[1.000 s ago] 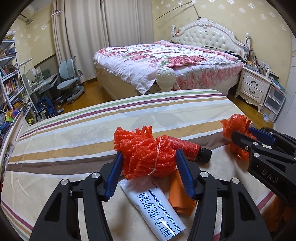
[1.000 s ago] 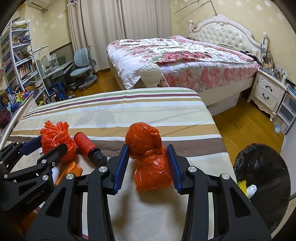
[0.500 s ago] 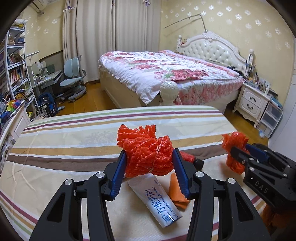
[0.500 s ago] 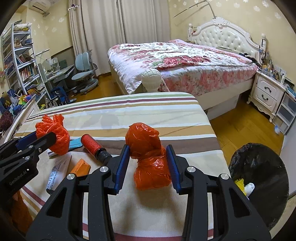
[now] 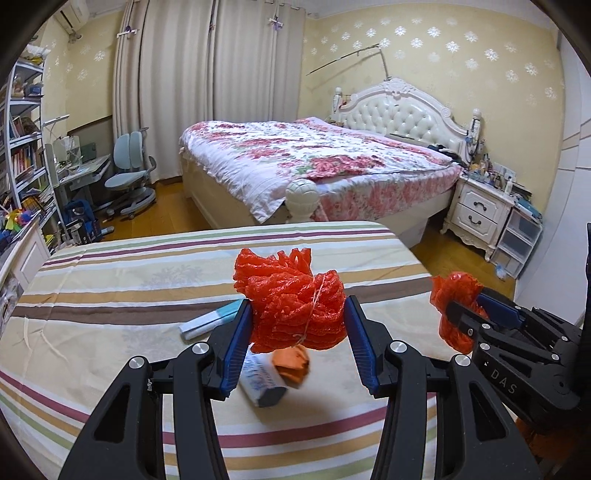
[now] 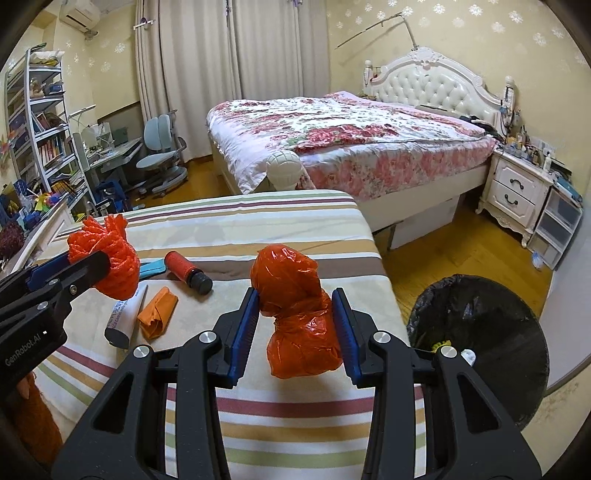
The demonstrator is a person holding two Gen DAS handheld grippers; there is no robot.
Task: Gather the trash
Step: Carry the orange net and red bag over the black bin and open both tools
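A bed [image 5: 325, 162] with a floral quilt [image 6: 347, 129] and a white tufted headboard [image 5: 402, 114] stands against the far wall. A white nightstand [image 5: 480, 214] sits just beside it, its top cluttered. Pale curtains [image 5: 207, 81] hang behind a blue desk chair [image 5: 129, 173] and a desk [image 6: 110, 155]. A bookshelf [image 6: 40, 122] fills the left side. An air conditioner [image 6: 79, 14] is mounted high on the wall. The floor [image 6: 443, 236] is wood

Both grippers now hold their loads lifted off the striped table [image 5: 110, 295]: the left gripper [image 5: 299, 343] carries the orange mesh bundle [image 5: 295, 306], the right gripper [image 6: 295, 328] the orange plastic bag [image 6: 295, 314].
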